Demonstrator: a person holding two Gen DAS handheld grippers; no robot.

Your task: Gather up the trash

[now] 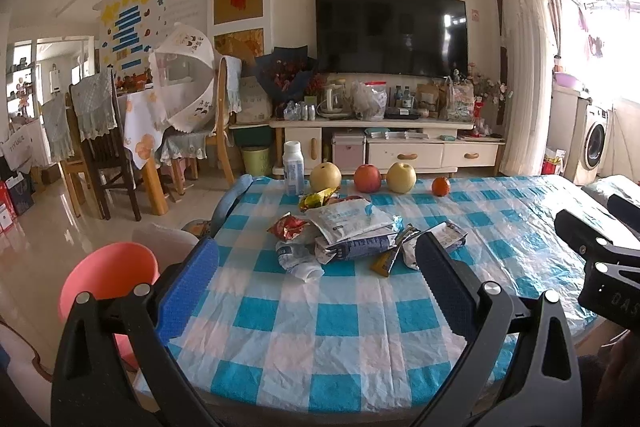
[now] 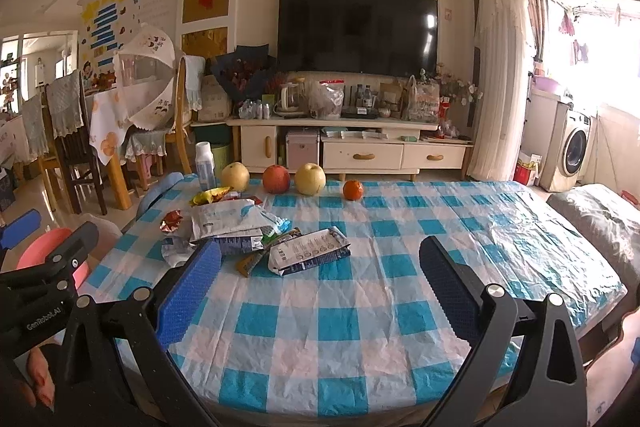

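A pile of empty wrappers and pouches (image 1: 352, 231) lies on the blue-and-white checked table (image 1: 320, 327), also in the right wrist view (image 2: 248, 231). It holds a white pouch (image 1: 348, 219), a red foil wrapper (image 1: 288, 227), a yellow wrapper (image 1: 318, 199) and a dark pouch (image 2: 308, 253). My left gripper (image 1: 320, 267) is open and empty, above the near table, short of the pile. My right gripper (image 2: 320, 267) is open and empty, to the right of the pile.
Two pears (image 1: 325, 177), an apple (image 1: 367, 178), a tangerine (image 1: 440, 186) and a white bottle (image 1: 293, 169) stand in a row at the far table edge. A pink bin (image 1: 108, 279) sits left of the table. Chairs stand at left.
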